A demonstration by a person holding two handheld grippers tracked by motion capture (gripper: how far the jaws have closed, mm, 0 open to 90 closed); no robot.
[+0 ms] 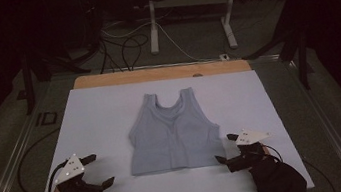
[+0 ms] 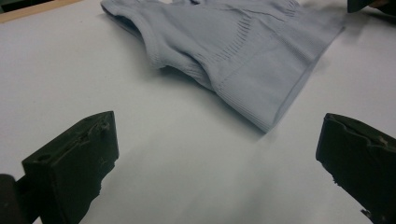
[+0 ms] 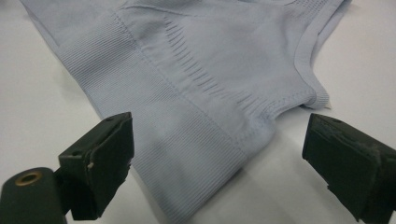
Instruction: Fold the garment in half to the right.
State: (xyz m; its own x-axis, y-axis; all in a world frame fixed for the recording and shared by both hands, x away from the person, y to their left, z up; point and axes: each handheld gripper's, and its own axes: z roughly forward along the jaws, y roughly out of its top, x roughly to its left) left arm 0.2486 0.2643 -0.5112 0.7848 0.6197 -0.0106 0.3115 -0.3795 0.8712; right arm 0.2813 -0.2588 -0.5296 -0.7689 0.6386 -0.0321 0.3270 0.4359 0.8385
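High view: a pale blue-grey top (image 1: 174,135) lies flat in the middle of a white table (image 1: 100,116), straps pointing away from the person, its wide hem nearest them. It is sleeveless, with a scooped neck and a body that flares slightly toward the hem. A strip of bare wood (image 1: 155,74) edges the table's far side. The left hand-held gripper (image 1: 99,170), black with a grey three-cornered plate, rests well left of the hem, its jaws apart. The right hand-held gripper (image 1: 226,148) sits just beside the hem's right corner, jaws apart too. Both hands wear dark gloves.

Left gripper view: two blocky, matte black jaws stand wide apart over bare table (image 2: 187,163). Beyond them lies the top (image 2: 243,51), a soft stretchy knit with a ribbed hem band and an armhole edge.

Right gripper view: the jaws are spread on either side of the top's (image 3: 196,84) corner. Fine ribbing runs along the hem band, with a row of short openwork slits above it.
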